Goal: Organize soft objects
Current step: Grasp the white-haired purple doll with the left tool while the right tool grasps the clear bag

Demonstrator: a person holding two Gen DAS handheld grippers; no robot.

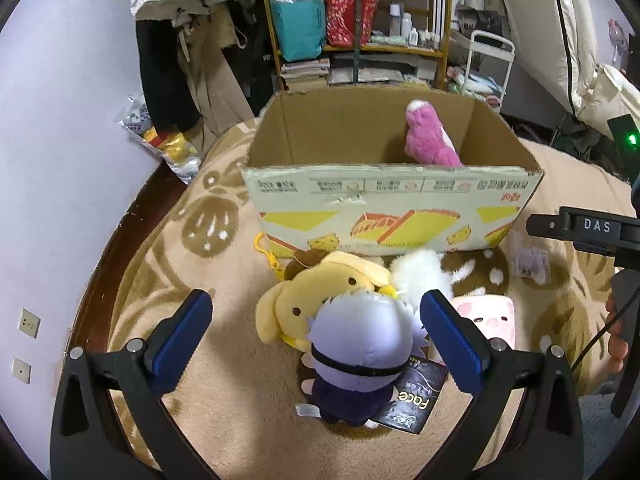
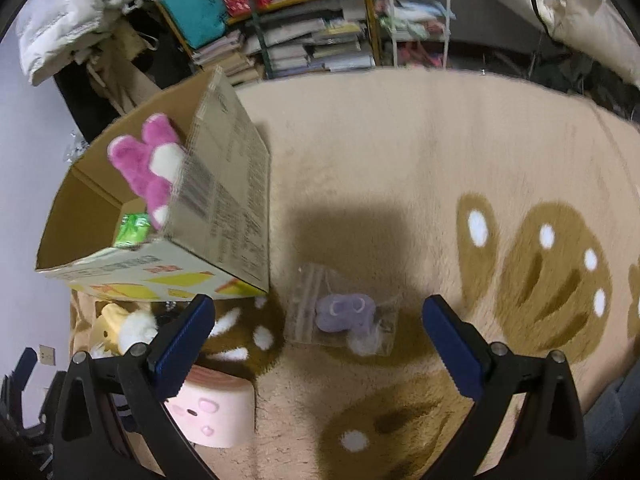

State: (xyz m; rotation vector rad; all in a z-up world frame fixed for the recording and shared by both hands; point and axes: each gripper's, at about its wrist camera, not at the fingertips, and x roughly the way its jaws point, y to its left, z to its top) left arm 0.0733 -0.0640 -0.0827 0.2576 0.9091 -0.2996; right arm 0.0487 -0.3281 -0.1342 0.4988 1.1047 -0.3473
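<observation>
My left gripper point(image 1: 316, 332) hangs spread wide around a purple-headed plush doll in dark clothes point(image 1: 356, 360), pads clear of it. At its 11 o'clock lies a yellow plush dog point(image 1: 316, 300), with the open cardboard box point(image 1: 384, 208) at 12, holding a magenta plush toy point(image 1: 428, 136). My right gripper point(image 2: 318, 340) is spread too (nothing pinched) over a clear bag holding a small purple plush point(image 2: 344, 312) on the beige paw-print blanket point(image 2: 400, 160); a pink plush block point(image 2: 212, 412) sits at 8 o'clock.
</observation>
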